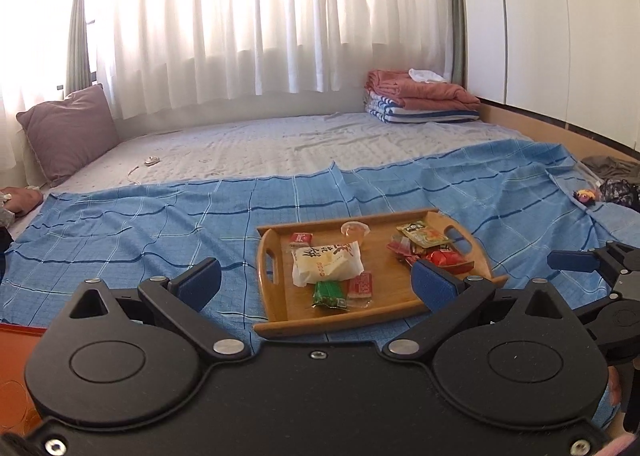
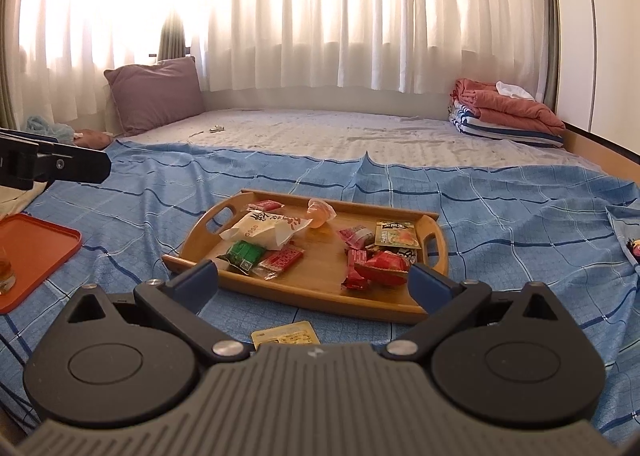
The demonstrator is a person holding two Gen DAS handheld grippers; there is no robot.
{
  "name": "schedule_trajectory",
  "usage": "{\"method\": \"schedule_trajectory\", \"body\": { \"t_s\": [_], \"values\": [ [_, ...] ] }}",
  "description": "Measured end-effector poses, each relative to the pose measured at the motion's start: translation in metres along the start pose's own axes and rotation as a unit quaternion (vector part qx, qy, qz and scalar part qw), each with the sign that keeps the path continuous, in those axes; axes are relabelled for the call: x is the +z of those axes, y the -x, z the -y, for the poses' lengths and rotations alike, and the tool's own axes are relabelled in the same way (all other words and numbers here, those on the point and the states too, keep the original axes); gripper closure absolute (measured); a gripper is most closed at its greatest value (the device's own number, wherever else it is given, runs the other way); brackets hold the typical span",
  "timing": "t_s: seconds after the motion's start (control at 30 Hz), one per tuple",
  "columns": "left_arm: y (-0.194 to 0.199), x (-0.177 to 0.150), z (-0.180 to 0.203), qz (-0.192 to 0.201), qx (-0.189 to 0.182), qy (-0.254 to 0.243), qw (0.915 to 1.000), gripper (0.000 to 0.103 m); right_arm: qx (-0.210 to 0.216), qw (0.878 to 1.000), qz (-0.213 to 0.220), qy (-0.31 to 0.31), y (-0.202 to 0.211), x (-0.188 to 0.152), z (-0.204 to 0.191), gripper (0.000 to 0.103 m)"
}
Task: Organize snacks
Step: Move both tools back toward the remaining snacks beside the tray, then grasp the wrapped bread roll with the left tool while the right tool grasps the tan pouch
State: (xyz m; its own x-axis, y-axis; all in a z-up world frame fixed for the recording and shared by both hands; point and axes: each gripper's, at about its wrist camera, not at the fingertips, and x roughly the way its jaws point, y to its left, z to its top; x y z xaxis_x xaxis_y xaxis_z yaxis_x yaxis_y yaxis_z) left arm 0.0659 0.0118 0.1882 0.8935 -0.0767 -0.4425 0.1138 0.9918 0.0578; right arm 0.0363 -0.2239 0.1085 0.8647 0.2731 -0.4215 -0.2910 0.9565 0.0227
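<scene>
Snack packets (image 2: 276, 232) lie in the tray (image 2: 320, 296) on the bedspread (image 2: 500, 215).

Mixed snack pkts (image 2: 276, 232) on wooden tray (image 2: 320, 292)

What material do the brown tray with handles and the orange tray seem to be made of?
The brown rectangular tray with cut-out handles looks like wood or bamboo with a smooth finish: visible grain, warm sheen. The flat orange tray looks like moulded plastic: uniform colour, rounded rim.
</scene>
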Motion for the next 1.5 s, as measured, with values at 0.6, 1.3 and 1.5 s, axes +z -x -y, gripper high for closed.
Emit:
{"method": "schedule_trajectory", "body": {
  "t_s": [0.6,1.3,1.5],
  "values": [
    [0.021,-0.047,-0.014,-0.016,0.016,0.035,0.9991,0.001,0.002,1.0,-0.022,0.004,-0.002,-0.039,-0.003,0.0],
    [-0.097,-0.114,-0.016,-0.094,0.017,0.061,0.9935,0.001,-0.002,0.995,-0.09,0.036,-0.051,-0.088,-0.012,0.0],
    [-0.125,-0.119,-0.023,-0.113,0.032,0.079,0.9899,0.001,0.005,0.995,-0.096,0.025,-0.067,-0.087,-0.01,0.0]
  ]
}}
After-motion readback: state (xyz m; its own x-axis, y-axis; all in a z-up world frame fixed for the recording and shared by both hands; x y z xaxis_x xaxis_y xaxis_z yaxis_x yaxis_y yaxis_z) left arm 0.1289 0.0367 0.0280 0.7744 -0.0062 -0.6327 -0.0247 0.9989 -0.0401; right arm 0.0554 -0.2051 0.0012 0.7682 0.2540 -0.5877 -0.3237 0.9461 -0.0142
